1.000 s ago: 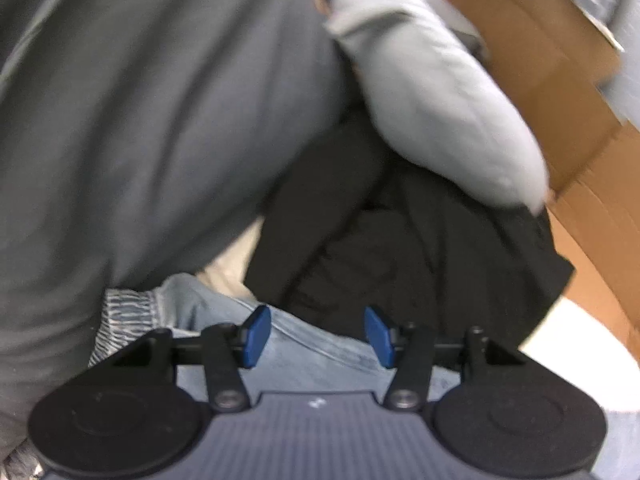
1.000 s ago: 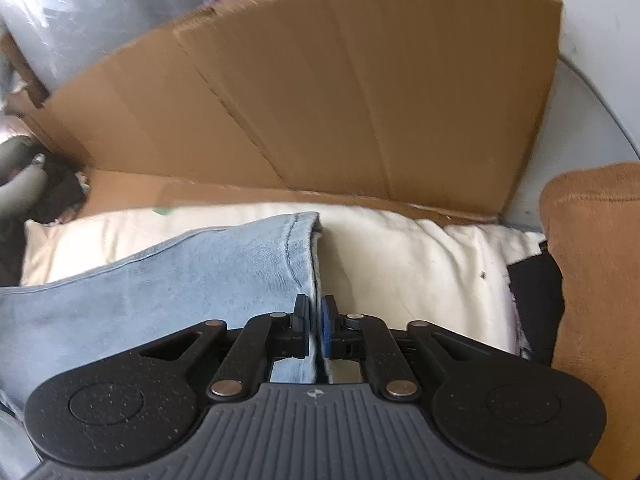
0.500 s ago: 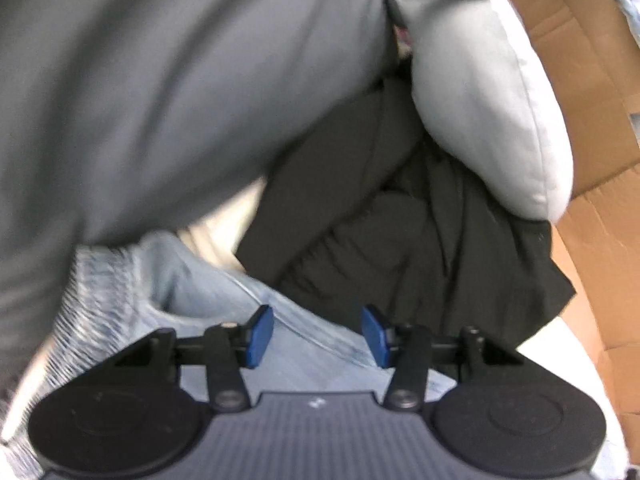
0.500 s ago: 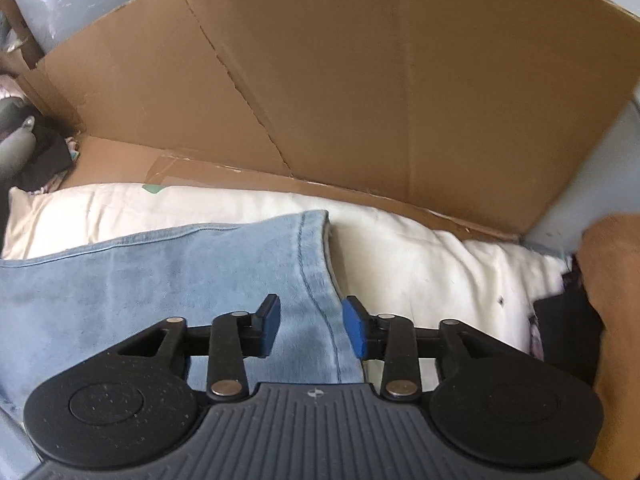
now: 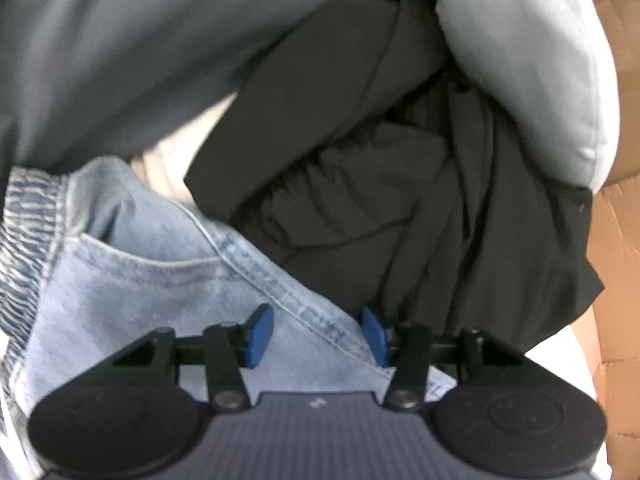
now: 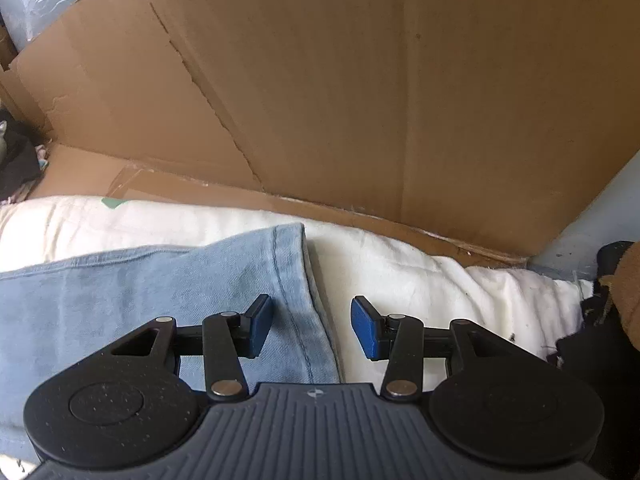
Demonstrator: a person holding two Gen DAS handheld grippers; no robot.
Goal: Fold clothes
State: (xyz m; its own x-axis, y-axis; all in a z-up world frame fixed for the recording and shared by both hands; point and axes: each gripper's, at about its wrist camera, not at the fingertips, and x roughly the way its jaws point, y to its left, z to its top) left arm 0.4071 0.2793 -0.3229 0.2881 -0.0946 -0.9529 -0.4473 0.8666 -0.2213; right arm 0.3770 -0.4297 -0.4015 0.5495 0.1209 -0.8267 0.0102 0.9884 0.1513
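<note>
Light blue jeans lie flat on a white cloth. In the left wrist view their waist end (image 5: 160,280) with an elastic band and pocket seam shows. My left gripper (image 5: 316,334) is open just above the side seam, holding nothing. In the right wrist view the leg hem (image 6: 240,276) lies on the white cloth (image 6: 400,276). My right gripper (image 6: 312,324) is open over the hem's edge, holding nothing.
A black garment pile (image 5: 400,200) lies just beyond the jeans' waist. A grey garment (image 5: 140,48) and a light grey cushion-like piece (image 5: 540,60) hang above. A cardboard wall (image 6: 320,80) stands behind the cloth. Brown and black fabric (image 6: 624,300) sits at right.
My right gripper was shut on the jeans' hem a second ago; it has opened and let go. My left gripper stayed open and shifted slightly over the waist.
</note>
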